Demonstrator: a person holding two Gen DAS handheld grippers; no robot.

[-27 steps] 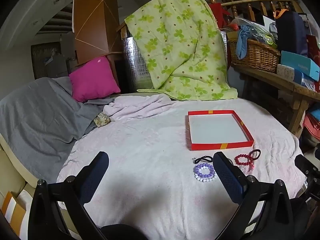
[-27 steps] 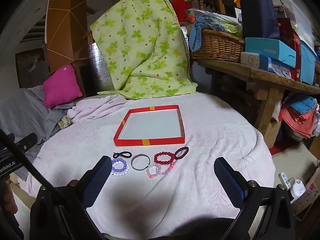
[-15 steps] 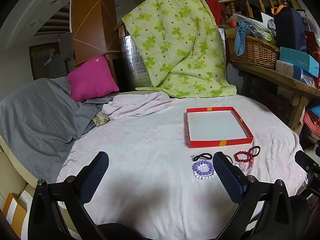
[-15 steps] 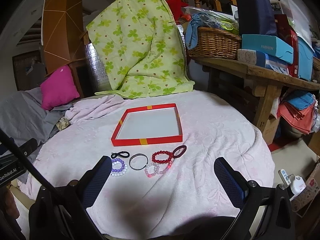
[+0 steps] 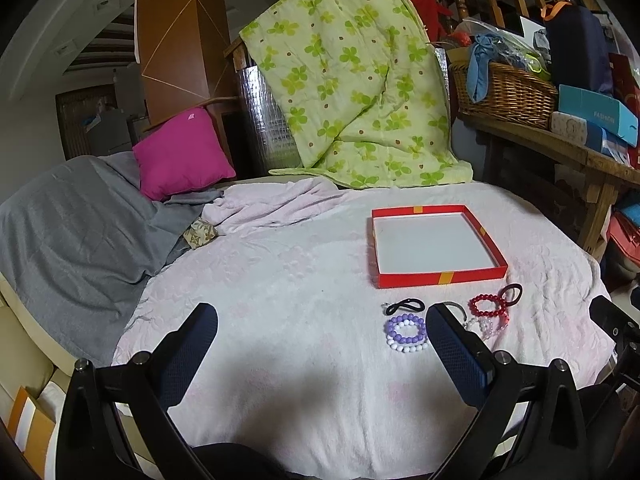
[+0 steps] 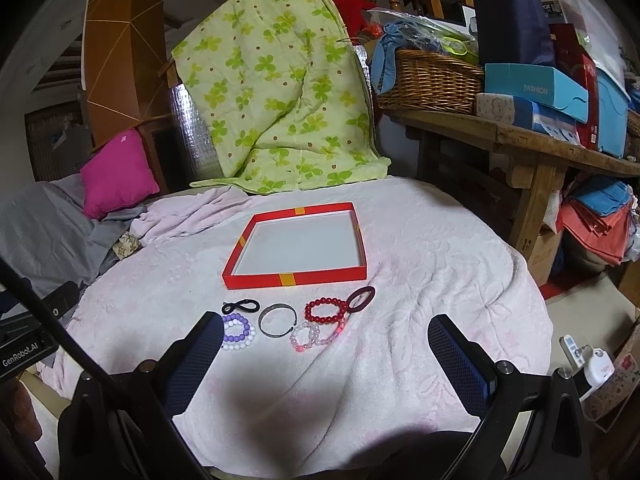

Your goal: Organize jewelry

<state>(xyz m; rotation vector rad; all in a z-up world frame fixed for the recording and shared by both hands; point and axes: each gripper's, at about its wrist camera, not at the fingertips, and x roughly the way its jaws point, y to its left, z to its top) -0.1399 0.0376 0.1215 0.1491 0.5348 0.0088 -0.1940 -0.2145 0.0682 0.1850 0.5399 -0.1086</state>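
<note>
A shallow red tray [image 5: 440, 279] [image 6: 294, 278] with a white floor lies empty on the pale pink cloth. In front of it lies a row of jewelry: a black loop [image 6: 240, 305], a purple and white bead bracelet [image 6: 239, 333] [image 5: 406, 330], a metal bangle [image 6: 277, 320], a red bead bracelet [image 6: 325, 309] [image 5: 487, 305], pink bead bracelets [image 6: 306, 337] and a dark hair tie [image 6: 361, 298] [image 5: 512, 293]. My left gripper [image 5: 322, 334] stands open above bare cloth, left of the jewelry. My right gripper [image 6: 326, 338] is open too, hovering short of the row with nothing between its fingers.
A green flowered quilt [image 5: 352, 80] hangs behind the table, a magenta cushion [image 5: 180, 156] and a grey blanket [image 5: 72, 232] lie at left. A wooden bench [image 6: 520, 140] at right carries a wicker basket [image 6: 428, 80] and boxes. The table edge drops off at right.
Both views have drifted slightly, so the tray and jewelry sit a little differently in frame. Both grippers stay open and nothing on the cloth has moved.
</note>
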